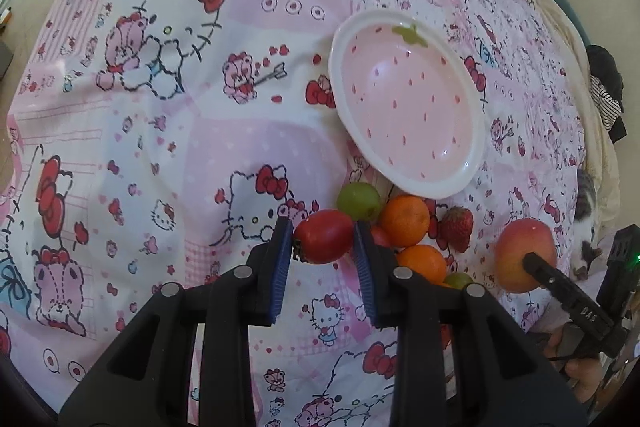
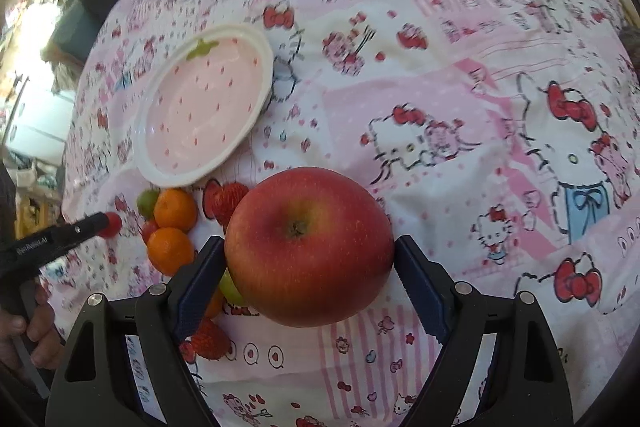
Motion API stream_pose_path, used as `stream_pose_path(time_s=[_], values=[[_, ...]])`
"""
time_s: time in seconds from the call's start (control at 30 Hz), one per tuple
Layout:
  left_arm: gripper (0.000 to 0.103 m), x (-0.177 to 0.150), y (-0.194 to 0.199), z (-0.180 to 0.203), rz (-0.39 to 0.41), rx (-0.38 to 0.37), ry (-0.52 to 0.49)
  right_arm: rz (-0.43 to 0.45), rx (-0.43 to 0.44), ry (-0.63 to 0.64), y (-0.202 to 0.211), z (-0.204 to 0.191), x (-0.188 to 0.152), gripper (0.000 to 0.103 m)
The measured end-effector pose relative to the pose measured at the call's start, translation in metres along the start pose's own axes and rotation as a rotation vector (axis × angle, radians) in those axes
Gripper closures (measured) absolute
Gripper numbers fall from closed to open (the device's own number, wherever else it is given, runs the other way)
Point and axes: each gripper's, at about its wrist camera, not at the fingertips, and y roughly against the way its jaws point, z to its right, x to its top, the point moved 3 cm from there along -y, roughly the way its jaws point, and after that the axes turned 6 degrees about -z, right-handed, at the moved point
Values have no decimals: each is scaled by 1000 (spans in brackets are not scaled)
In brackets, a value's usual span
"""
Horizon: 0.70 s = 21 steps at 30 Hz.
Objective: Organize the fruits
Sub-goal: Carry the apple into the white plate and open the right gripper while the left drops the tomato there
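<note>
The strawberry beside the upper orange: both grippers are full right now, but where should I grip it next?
Grip the strawberry across its broad shoulders, coming from above. It lies flat on the bedspread, tapered tip toward the camera, so the tip would likely slip. The orange crowds one side; set the fingers along the free axis.

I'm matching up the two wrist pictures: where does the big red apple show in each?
Left wrist: big red apple at lower right, behind the other gripper's finger.
Right wrist: apple centre, clamped in the right gripper.
Shared landmark: pink strawberry-patterned plate.
</note>
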Motion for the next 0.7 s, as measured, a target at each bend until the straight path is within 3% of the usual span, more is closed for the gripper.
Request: stream_pose_path(time_s=[0.27, 0.5, 0.7], values=[[76, 20, 20, 11, 60, -24, -35, 53, 62, 45, 16, -18, 24, 16], [76, 63, 28, 26, 91, -35, -78, 72, 96, 134, 15, -49, 59, 16], [76, 98, 16, 40, 103, -35, -112, 55, 68, 201, -4, -69, 88, 16]])
